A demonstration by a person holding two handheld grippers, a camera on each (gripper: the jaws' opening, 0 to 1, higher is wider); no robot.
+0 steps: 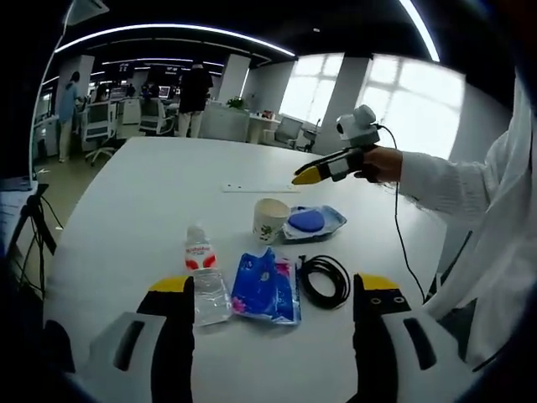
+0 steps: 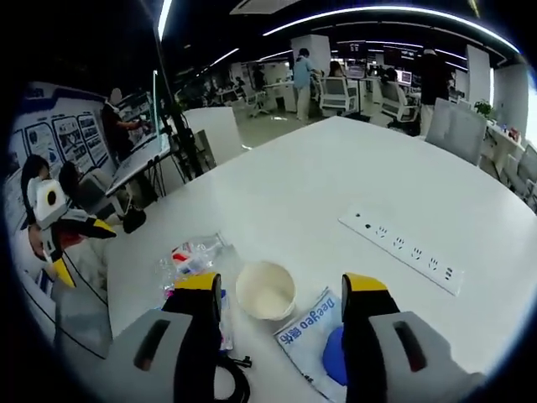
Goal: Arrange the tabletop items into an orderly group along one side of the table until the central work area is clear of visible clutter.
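The paper cup (image 2: 265, 290), water bottle (image 1: 204, 277), blue packet (image 1: 267, 285), black cable (image 1: 325, 280) and blue pouch (image 1: 312, 222) sit close together on the white table (image 1: 151, 193). The right gripper (image 2: 281, 298) hangs over the cup with jaws wide apart, likely ready to grab it. The left gripper (image 1: 273, 294) waits nearby, wide too, holding nothing.

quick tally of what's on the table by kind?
Plastic bottle: 1
Paper cup: 1
Plastic packets: 2, a blue patterned one and a clear one with a blue item inside
Coiled black cable: 1
White power strip: 1
Total: 6
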